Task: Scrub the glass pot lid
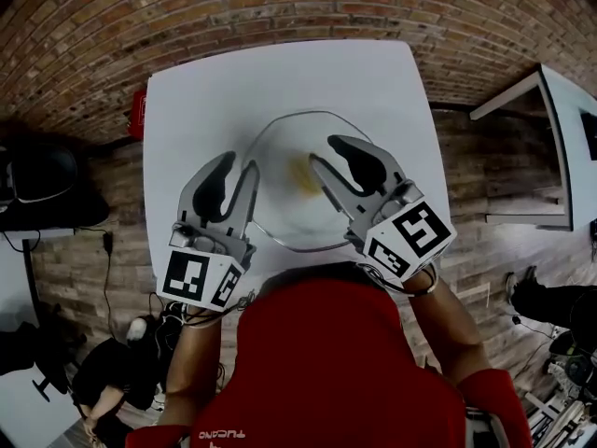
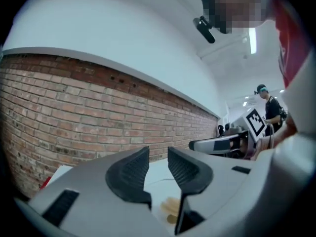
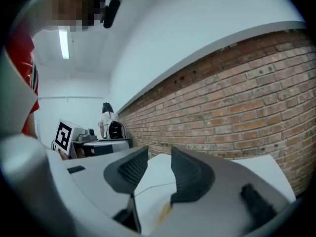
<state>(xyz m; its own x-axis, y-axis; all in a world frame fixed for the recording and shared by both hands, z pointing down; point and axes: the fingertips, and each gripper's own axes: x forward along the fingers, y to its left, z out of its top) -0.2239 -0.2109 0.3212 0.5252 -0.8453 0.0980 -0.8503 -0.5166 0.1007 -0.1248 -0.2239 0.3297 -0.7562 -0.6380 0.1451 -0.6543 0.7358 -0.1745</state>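
Note:
The glass pot lid [image 1: 287, 211] lies flat in the middle of the white table [image 1: 215, 91]. A small yellowish thing [image 1: 305, 175] shows at its centre; I cannot tell what it is. My left gripper [image 1: 239, 163] hangs over the lid's left rim, jaws apart, nothing between them. My right gripper [image 1: 326, 151] is above the lid's right half, jaws wide apart and empty. In the left gripper view the left gripper [image 2: 158, 157] points over the table, with the yellowish thing [image 2: 170, 210] below it. The right gripper view shows the right gripper [image 3: 159, 158] and the lid's rim [image 3: 153, 187].
A red object [image 1: 138, 112] sits at the table's left edge. The floor is brick, and a brick wall [image 2: 74, 107] stands beyond the table. Another white table [image 1: 560, 138] is at the right, dark gear [image 1: 37, 175] at the left. A person [image 2: 270, 107] stands far off.

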